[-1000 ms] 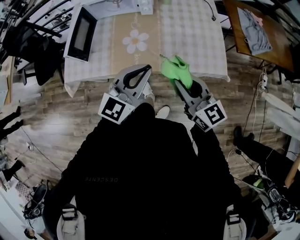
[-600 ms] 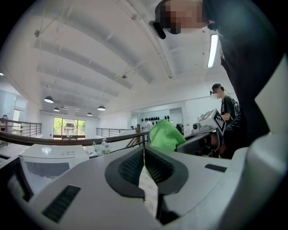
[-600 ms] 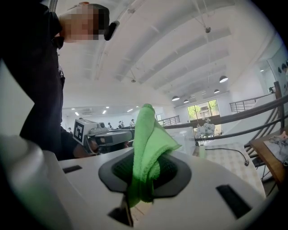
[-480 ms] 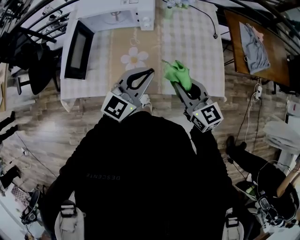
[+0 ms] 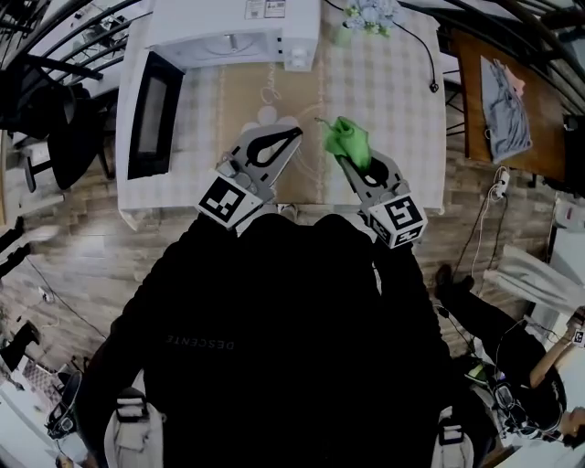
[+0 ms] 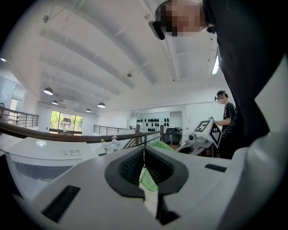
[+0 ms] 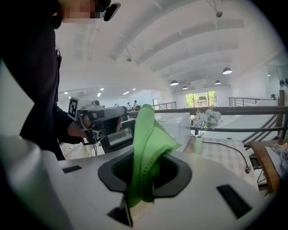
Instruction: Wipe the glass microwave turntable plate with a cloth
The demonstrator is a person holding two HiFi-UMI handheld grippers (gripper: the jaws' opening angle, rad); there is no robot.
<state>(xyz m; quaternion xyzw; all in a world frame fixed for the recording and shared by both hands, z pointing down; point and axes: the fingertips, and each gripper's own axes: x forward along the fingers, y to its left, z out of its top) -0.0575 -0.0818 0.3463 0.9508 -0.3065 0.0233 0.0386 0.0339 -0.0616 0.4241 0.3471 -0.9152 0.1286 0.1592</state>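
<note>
Right gripper (image 7: 143, 173): clenched on a folded green cloth (image 7: 148, 134), which stands up out of the jaws. It is held close in front of the person's chest.
Left gripper (image 6: 144, 155): the jaws are pressed together and nothing is gripped. The green glimpsed through the gap behind the tips is taken to be the cloth in the other gripper.
Table (image 5: 393, 101): a checked covering is seen just ahead of both grippers.
Microwave door (image 5: 151, 114): swung open toward the table's left front.
Microwave (image 5: 228, 27): a white body is set at the table's far edge, with a vase of flowers (image 5: 366, 14) just to its right.
Glass turntable plate: not made out in any view. It is judged to be inside the microwave.
Deciding relation: the microwave's opening lies ahead and to the left of the cloth. The empty left gripper is judged nearer to it, so the cloth would have to be carried forward and leftward.
</note>
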